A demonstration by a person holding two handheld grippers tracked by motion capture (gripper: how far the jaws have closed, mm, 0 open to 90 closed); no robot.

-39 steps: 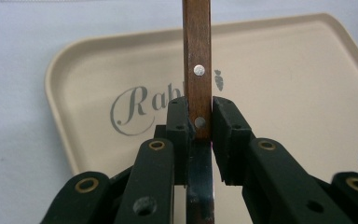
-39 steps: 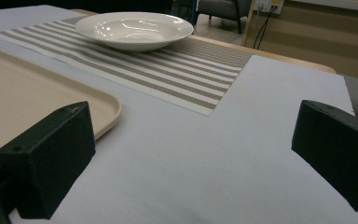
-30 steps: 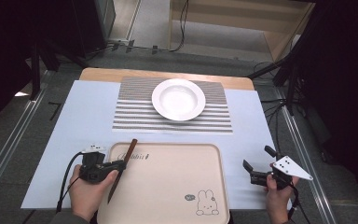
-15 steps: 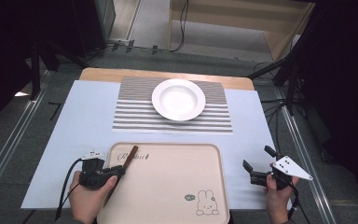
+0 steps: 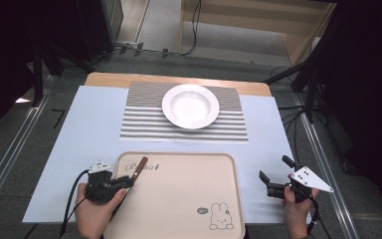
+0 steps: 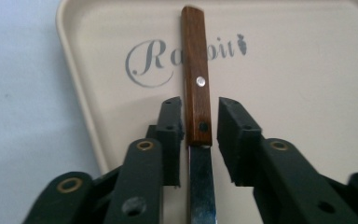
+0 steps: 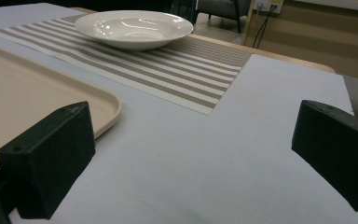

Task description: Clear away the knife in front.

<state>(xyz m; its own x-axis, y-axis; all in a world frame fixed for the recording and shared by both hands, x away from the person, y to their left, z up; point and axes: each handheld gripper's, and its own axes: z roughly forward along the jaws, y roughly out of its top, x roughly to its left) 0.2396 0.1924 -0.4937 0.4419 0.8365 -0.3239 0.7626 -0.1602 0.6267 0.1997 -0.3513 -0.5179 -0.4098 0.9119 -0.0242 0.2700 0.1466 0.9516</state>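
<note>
High view, left to right: left gripper (image 5: 113,185) sits at the near-left corner of the beige tray (image 5: 179,219), held in the person's left hand (image 5: 95,214). A table knife (image 5: 138,168) with a brown wooden handle lies between its fingers, handle pointing away over the printed "Rabbit" lettering on the tray.

Left gripper view: the fingers (image 6: 170,128) stand either side of the knife (image 6: 196,93) at the joint of handle and steel blade. The left finger looks to touch the handle; a thin gap shows on the right side. Judged not fully clamped, though whether the grip is closing or letting go cannot be told.

Centre: one white deep plate (image 5: 190,105) rests on one striped placemat (image 5: 144,124), beyond the tray, on the pale sheet covering the table (image 5: 69,129).

Right: right gripper (image 5: 271,183) hovers over the sheet just off the tray's right edge, fingers wide apart, holding nothing. Right gripper view confirms the open fingers (image 7: 46,154).

Progress, judged: knife is at the tray, not beside the plate; if a place setting is intended, that step is not yet done.

Count: knife 1, tray 1, plate 1, placemat 1, grippers 2.
</note>
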